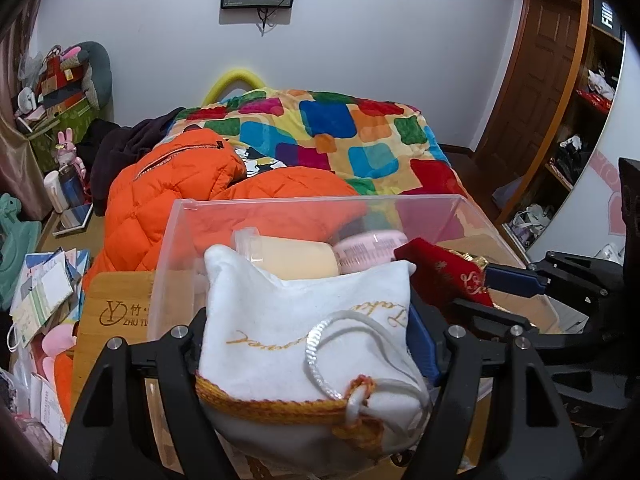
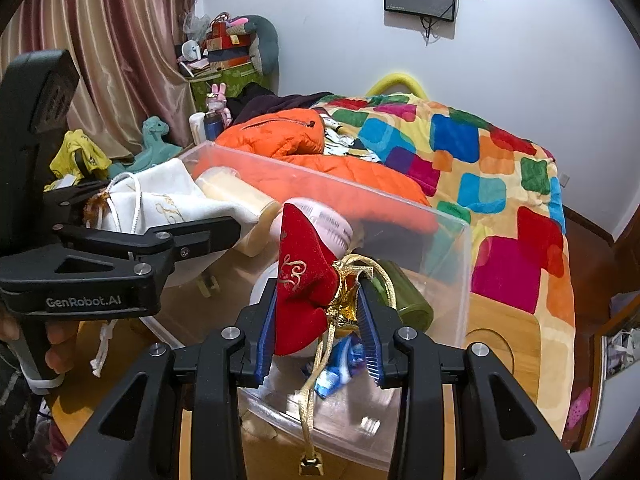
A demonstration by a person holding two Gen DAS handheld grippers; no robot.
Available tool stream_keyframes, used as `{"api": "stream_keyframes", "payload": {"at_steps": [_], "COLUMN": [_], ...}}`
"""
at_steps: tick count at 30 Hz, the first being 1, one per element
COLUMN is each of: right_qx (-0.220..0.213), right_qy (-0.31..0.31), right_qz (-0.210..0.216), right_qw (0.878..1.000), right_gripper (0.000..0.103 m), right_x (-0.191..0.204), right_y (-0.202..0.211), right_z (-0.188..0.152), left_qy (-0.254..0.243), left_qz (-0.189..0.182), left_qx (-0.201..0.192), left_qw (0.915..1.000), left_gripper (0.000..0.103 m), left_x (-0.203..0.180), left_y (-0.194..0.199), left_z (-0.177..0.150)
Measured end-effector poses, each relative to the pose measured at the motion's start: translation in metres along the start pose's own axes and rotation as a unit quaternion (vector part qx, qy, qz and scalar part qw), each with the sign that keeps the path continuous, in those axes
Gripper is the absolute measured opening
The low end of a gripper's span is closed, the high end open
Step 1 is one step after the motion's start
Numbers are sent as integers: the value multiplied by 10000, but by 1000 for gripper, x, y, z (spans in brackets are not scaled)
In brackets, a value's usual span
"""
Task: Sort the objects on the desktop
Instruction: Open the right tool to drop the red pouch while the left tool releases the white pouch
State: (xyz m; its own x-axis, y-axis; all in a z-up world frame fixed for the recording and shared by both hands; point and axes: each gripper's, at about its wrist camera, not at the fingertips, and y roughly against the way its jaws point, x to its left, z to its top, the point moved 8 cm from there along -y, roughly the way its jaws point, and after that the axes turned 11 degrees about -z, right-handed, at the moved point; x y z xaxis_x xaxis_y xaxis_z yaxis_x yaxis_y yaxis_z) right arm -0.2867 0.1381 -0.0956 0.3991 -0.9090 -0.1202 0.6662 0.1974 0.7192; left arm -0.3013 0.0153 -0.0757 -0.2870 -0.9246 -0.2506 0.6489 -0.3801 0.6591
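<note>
My left gripper [image 1: 312, 344] is shut on a white drawstring pouch [image 1: 296, 328] with gold lettering and an orange braided hem, held over the near edge of a clear plastic box [image 1: 176, 232]. My right gripper [image 2: 320, 320] is shut on a red velvet pouch [image 2: 300, 284] with a gold cord, held above the box [image 2: 460, 264]. In the box lie a cream bottle [image 1: 292, 256], a pink tube [image 1: 368, 252], a green container [image 2: 408, 296] and a blue-white packet [image 2: 336, 372]. The left gripper and white pouch [image 2: 156, 200] show at the left of the right wrist view; the red pouch [image 1: 444, 272] shows in the left wrist view.
The box stands on a bamboo tabletop [image 1: 112, 304]. Behind it is a bed with an orange jacket [image 1: 176, 184] and a multicoloured blanket [image 1: 344, 128]. Papers and toys [image 1: 44, 292] crowd the left side. A wooden door [image 1: 536, 80] and shelves are at the right.
</note>
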Motion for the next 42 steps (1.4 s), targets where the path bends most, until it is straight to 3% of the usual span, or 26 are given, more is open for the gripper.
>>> {"api": "stream_keyframes", "payload": {"at_steps": [12, 20, 28, 33, 42], "right_qx": [-20, -125, -276, -394, -624], "right_qy": [170, 308, 381, 424, 439], "right_qz": [-157, -310, -452, -539, -791], "right_qw": [9997, 9990, 9979, 9969, 9939], "right_gripper": [36, 46, 51, 52, 68], "right_x": [6, 8, 9, 9, 9], "right_y": [-1, 9, 24, 37, 62], "right_z": [0, 2, 3, 5, 7], "left_qy": [-202, -78, -83, -170, -286], "left_qz": [231, 68, 56, 104, 188], "left_qx": [44, 41, -1, -127, -257], "left_qw": [9995, 9999, 9999, 9997, 9991], "left_gripper": [74, 75, 76, 82, 85], "left_x": [-1, -1, -3, -7, -14], "left_y": [-3, 4, 17, 31, 53], "left_z": [-5, -6, -4, -3, -3]}}
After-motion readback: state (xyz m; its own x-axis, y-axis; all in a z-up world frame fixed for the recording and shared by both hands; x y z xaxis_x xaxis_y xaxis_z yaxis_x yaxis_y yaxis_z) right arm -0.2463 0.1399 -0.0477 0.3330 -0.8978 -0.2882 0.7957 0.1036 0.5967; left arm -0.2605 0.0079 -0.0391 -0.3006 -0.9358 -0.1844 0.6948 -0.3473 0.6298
